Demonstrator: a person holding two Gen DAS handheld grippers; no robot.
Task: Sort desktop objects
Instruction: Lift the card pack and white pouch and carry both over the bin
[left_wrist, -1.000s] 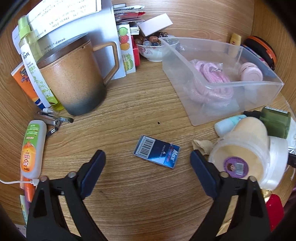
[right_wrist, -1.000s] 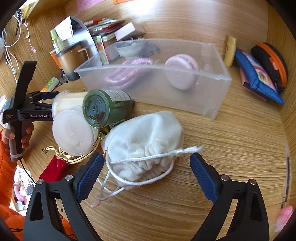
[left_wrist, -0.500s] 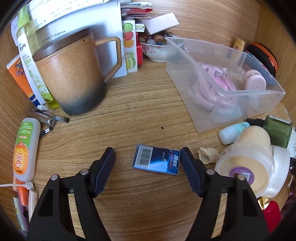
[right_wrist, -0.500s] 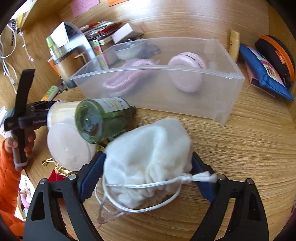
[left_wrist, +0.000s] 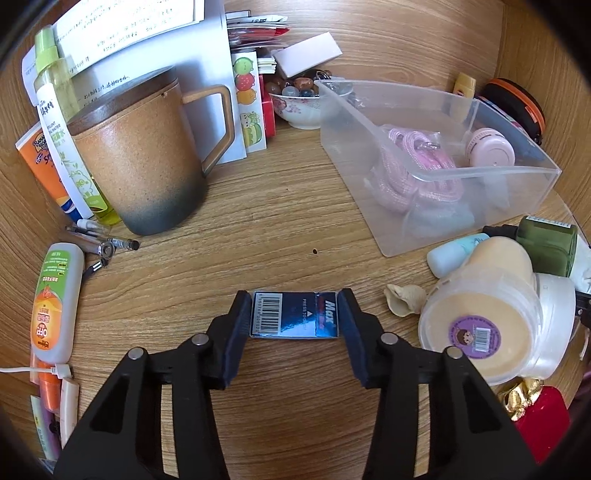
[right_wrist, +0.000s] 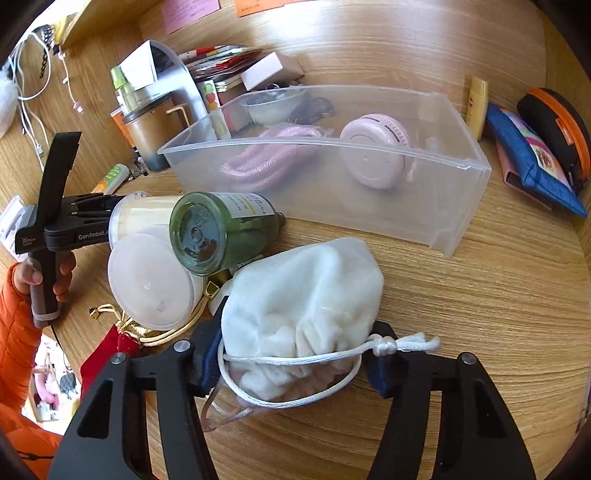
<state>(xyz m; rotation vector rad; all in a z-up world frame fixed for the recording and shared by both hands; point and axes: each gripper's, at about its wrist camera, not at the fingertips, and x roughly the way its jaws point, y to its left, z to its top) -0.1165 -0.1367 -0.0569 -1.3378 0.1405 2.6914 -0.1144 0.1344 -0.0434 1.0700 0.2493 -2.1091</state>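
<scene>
Now left gripper clamps the blue box; right gripper squeezes the white pouch.

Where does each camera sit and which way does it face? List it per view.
Left wrist: on the left gripper, looking forward and down at the desk, both fingers against the blue box.
Right wrist: on the right gripper, fingers around the white pouch; left hand visible.
Shared: the clear bin.
</scene>
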